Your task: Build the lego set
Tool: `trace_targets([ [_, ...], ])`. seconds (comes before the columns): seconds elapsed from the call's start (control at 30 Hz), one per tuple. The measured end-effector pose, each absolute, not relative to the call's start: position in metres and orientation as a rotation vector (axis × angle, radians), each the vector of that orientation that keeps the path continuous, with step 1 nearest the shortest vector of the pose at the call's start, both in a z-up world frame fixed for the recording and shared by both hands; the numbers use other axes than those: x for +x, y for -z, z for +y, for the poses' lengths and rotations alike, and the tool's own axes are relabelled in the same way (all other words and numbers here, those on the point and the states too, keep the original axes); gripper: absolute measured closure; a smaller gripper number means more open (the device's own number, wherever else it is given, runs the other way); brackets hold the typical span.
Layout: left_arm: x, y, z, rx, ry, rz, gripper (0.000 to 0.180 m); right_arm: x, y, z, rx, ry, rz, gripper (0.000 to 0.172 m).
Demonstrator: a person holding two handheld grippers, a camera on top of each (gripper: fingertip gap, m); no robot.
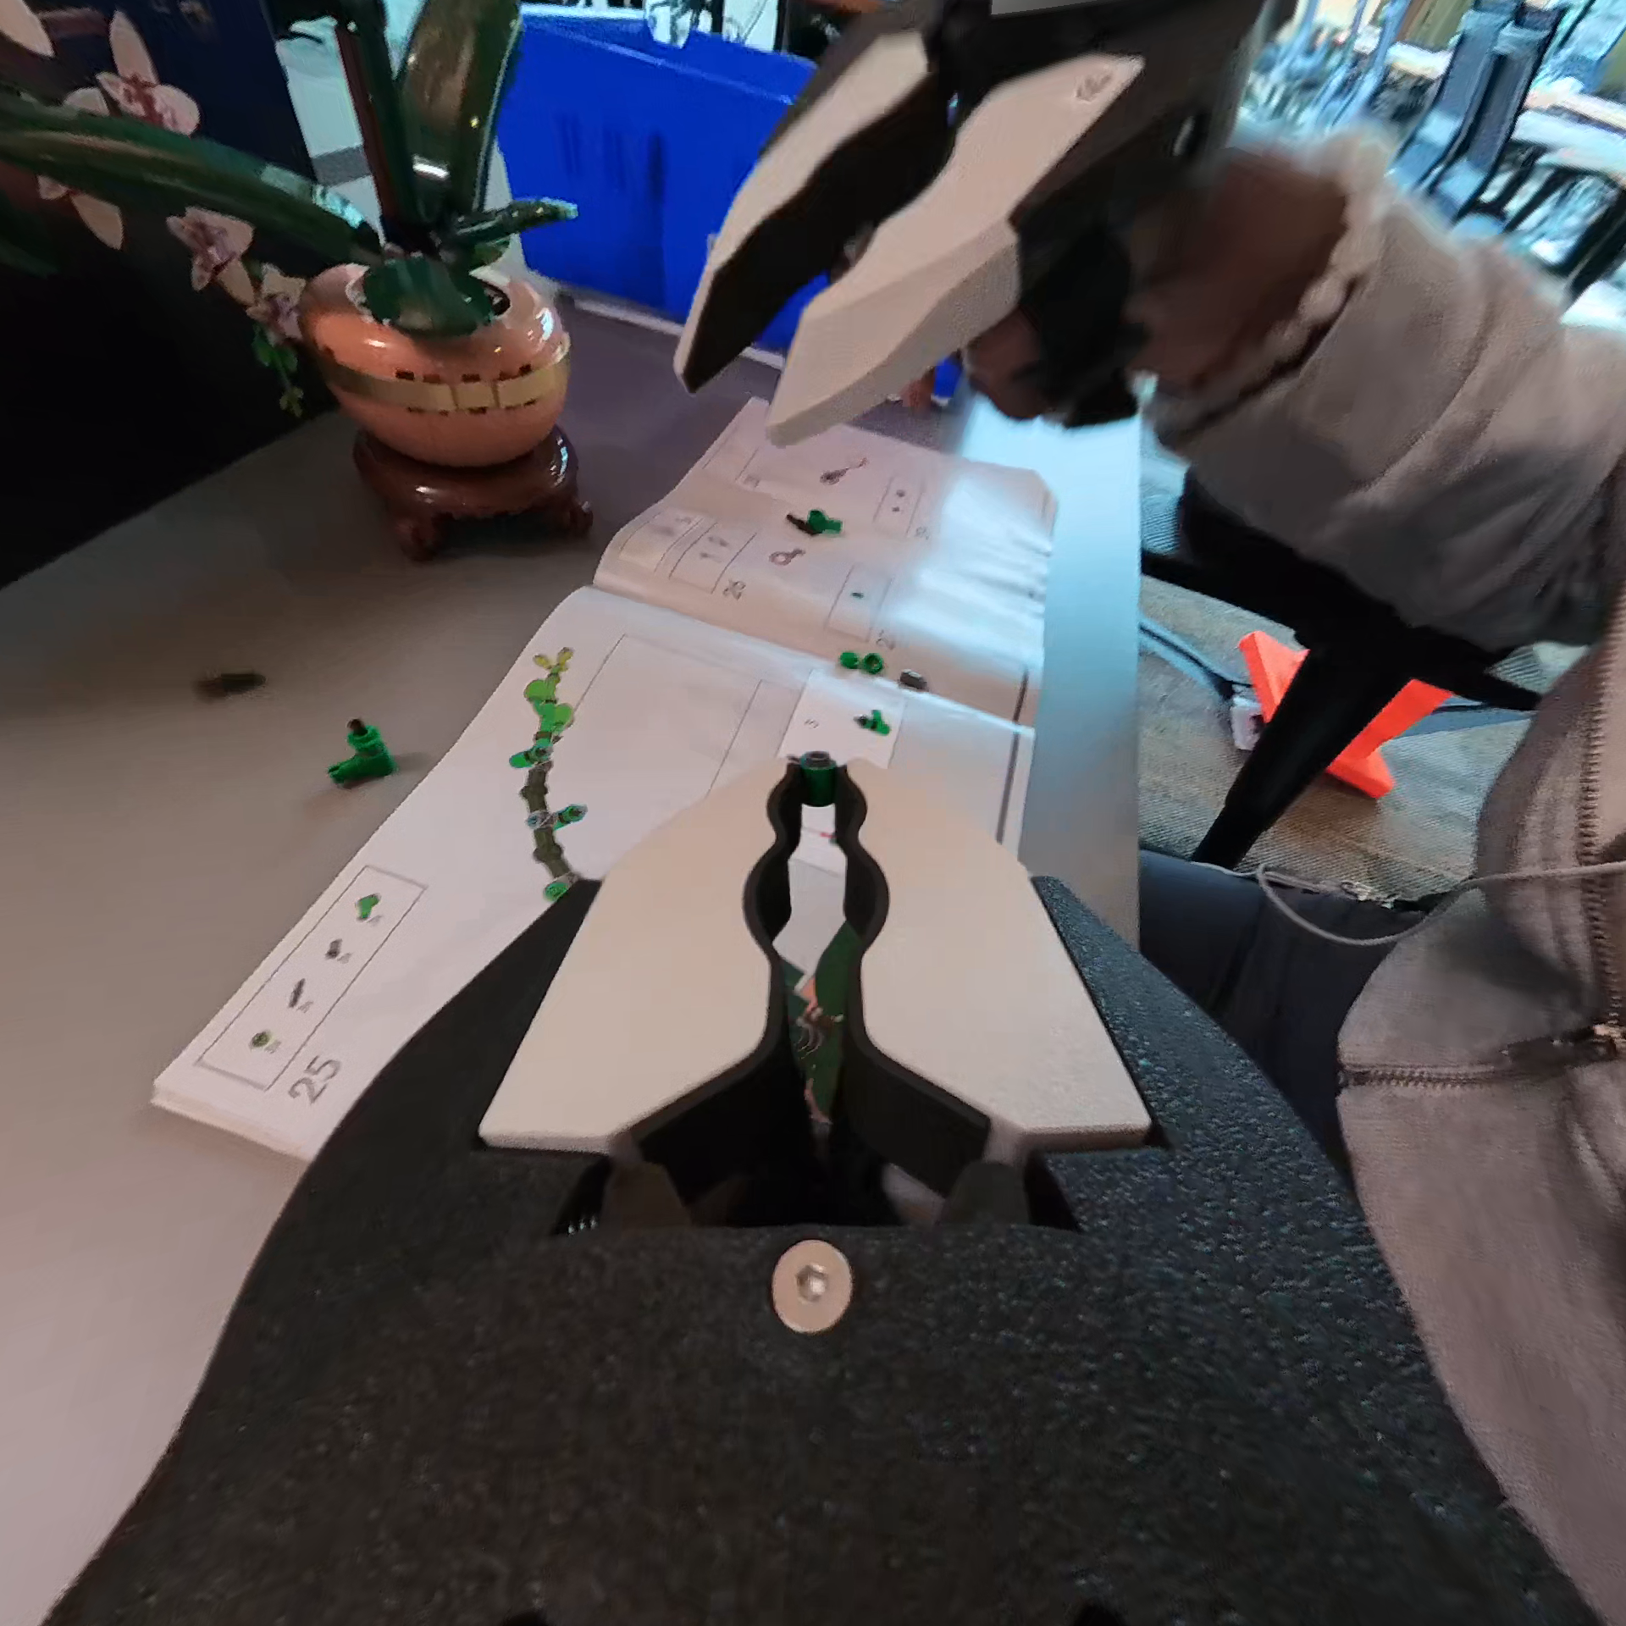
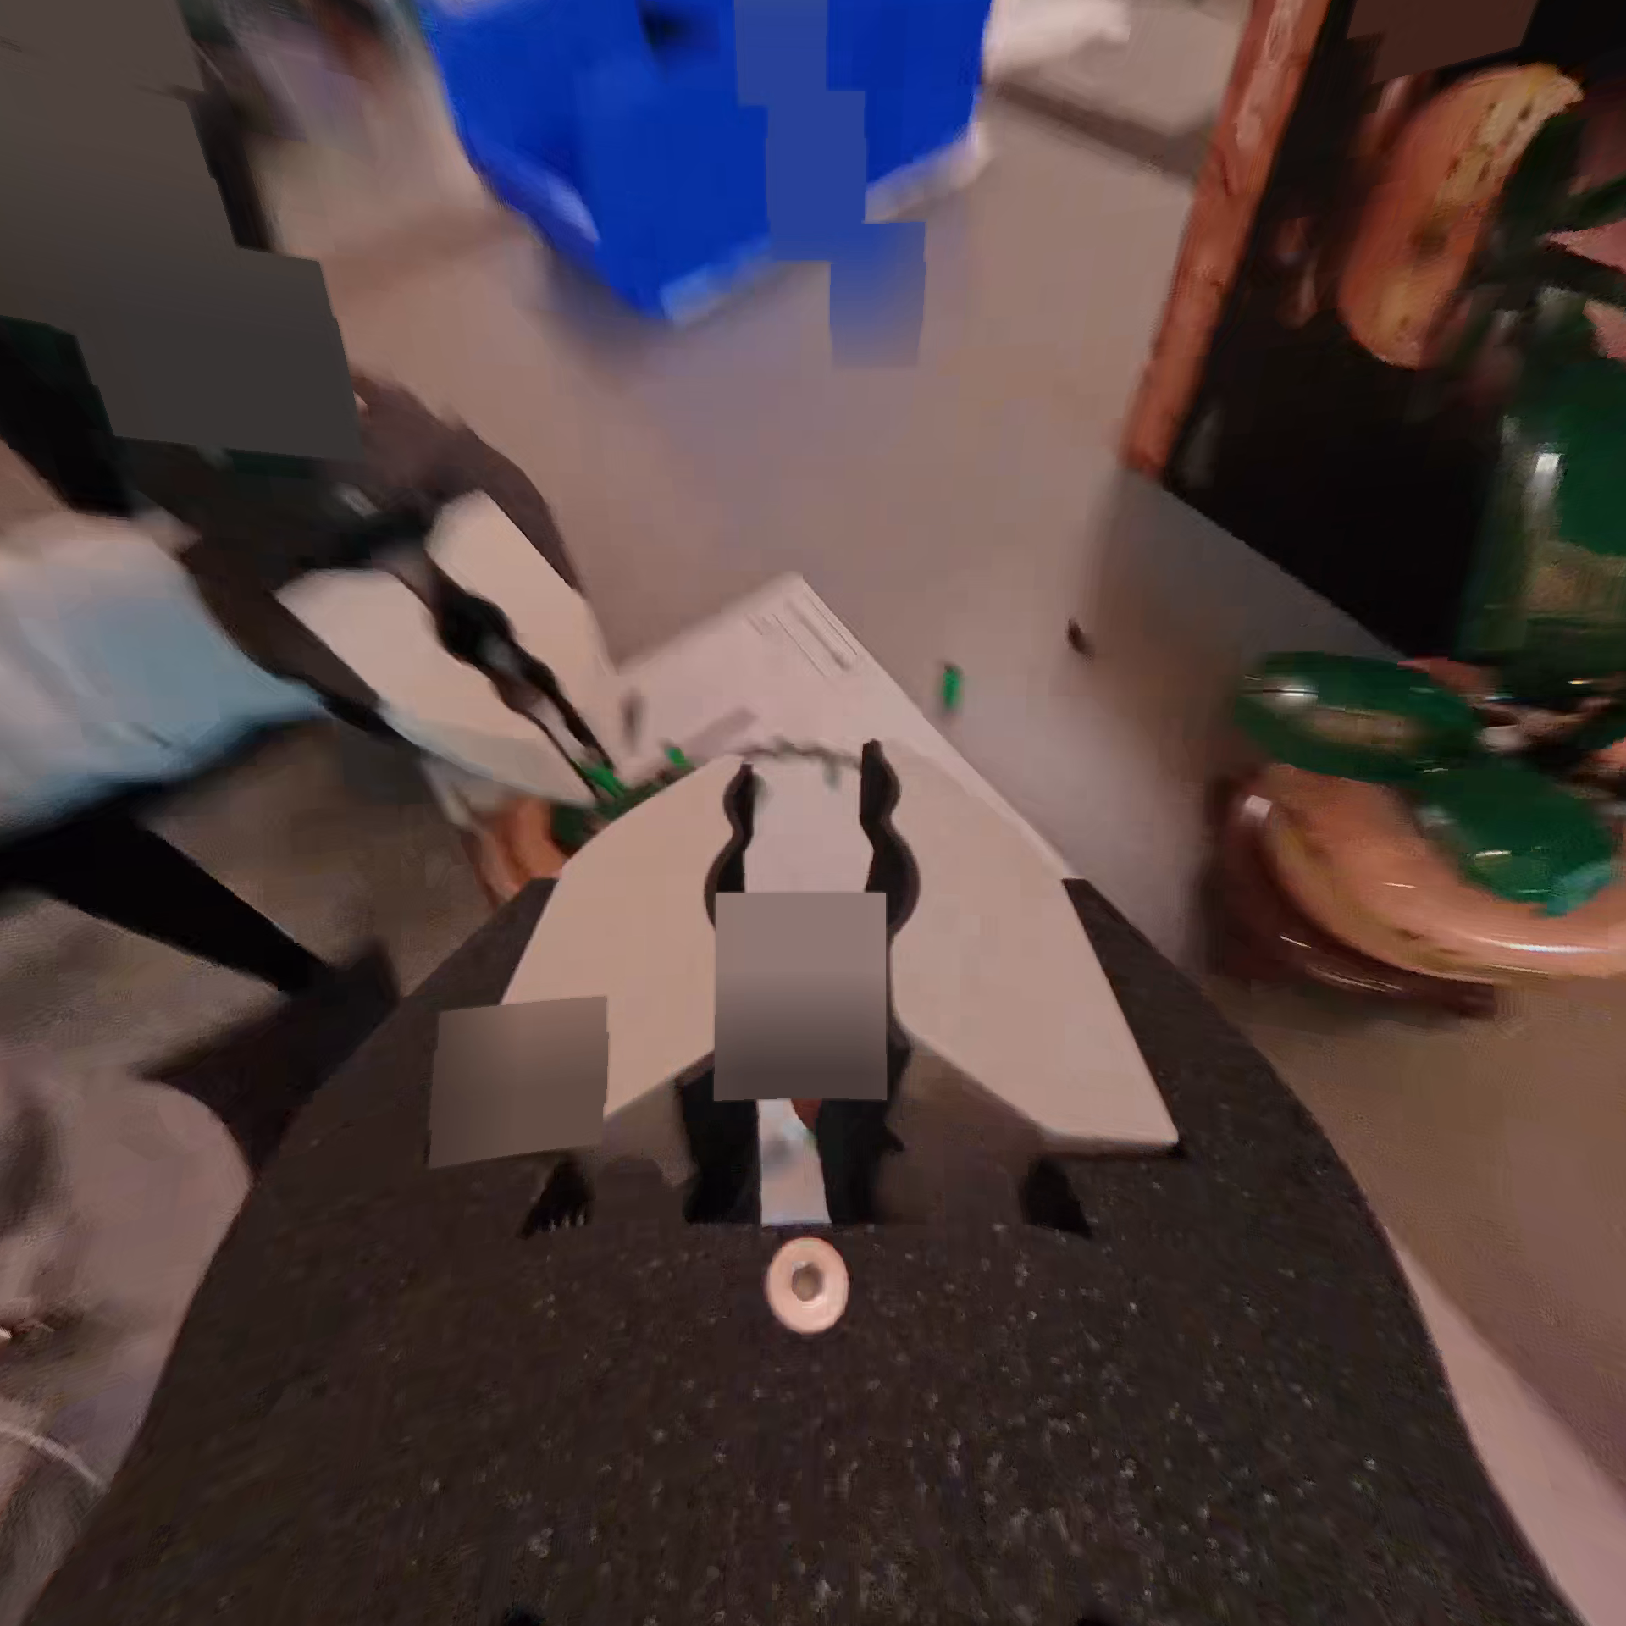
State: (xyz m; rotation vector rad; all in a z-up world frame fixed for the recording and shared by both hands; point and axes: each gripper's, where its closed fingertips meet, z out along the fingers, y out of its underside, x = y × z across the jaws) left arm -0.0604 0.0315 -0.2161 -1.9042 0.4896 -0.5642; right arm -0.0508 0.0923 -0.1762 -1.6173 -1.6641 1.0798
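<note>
My left gripper (image 1: pixel 818 779) is shut on a small green cylindrical brick piece (image 1: pixel 818 785), pinched at the fingertips just above an open white instruction booklet (image 1: pixel 669 730). The right wrist view shows it blurred at the left (image 2: pixel 598 779), with green at its tips. My right gripper (image 2: pixel 805 774) is open, and nothing shows between its fingers. In the left wrist view it hangs above the booklet's far page (image 1: pixel 739 405). A green brick stem (image 1: pixel 545 757) lies on the booklet's left page.
A brick-built orchid in a pink pot (image 1: pixel 440 361) stands at the back left. Loose green pieces lie on the table (image 1: pixel 361 757) and the booklet (image 1: pixel 860 662). The table edge (image 1: pixel 1082 616) runs to the right. A blue bin (image 1: pixel 642 150) stands behind. A person's grey sleeve (image 1: pixel 1408 396) is at right.
</note>
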Motion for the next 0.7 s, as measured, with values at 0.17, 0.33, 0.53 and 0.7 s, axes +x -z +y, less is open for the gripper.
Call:
trace_targets([
  [0.17,-0.078,0.227,0.030,-2.004,0.448,0.511,0.175,-0.086,0.177,0.144,-1.501,-0.184,-2.051,0.156],
  [0.33,-0.087,0.225,0.027,-1.990,0.414,0.489,0.175,-0.148,0.239,0.156,-1.588,-0.040,-2.405,0.170],
  [0.53,-0.091,0.218,0.026,-1.956,0.457,0.461,0.174,-0.163,0.273,0.176,-1.657,0.090,-2.559,0.163],
  [0.7,-0.089,0.217,0.025,-1.946,0.473,0.463,0.174,-0.163,0.274,0.172,-1.677,0.051,-2.639,0.170],
])
